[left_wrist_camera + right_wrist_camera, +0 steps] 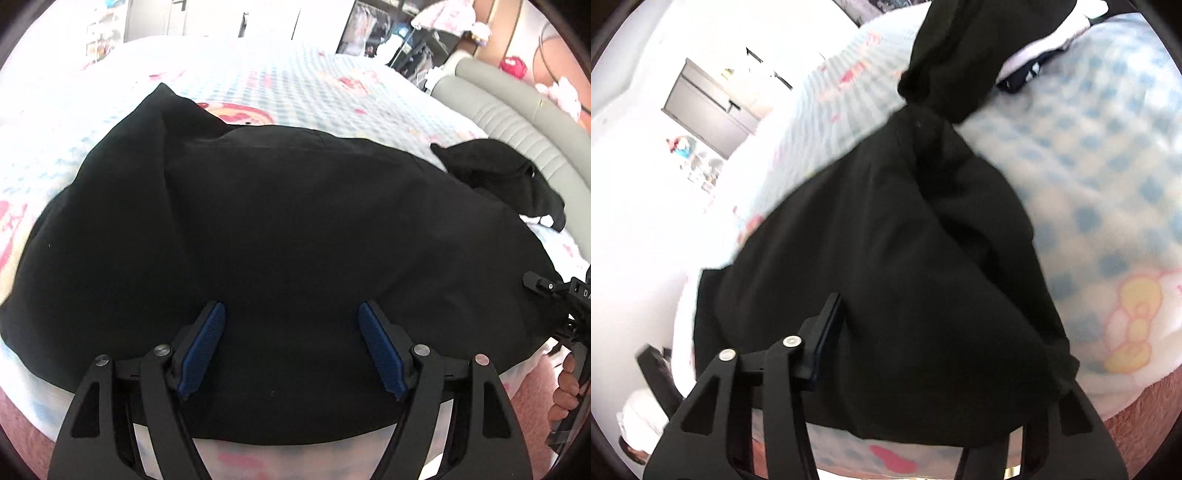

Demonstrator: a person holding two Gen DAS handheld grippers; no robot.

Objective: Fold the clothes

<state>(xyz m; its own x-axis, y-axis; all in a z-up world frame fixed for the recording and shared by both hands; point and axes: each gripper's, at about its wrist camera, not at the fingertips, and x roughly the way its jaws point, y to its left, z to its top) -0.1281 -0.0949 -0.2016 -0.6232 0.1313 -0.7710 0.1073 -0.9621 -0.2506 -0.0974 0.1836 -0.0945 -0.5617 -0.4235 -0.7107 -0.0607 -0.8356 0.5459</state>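
A large black garment lies spread on the bed, with a fold running down its left part. My left gripper is open, its blue pads hovering over the garment's near edge with nothing between them. The right gripper's body shows at the right edge of the left wrist view, held by a hand. In the right wrist view the same garment fills the middle. Only the right gripper's left finger shows there. The right finger is hidden under the cloth.
The bed has a blue-checked sheet with pink cartoon prints. A second dark garment lies at the far right by the grey padded headboard. More dark and white clothes lie beyond the garment. A cabinet stands against the wall.
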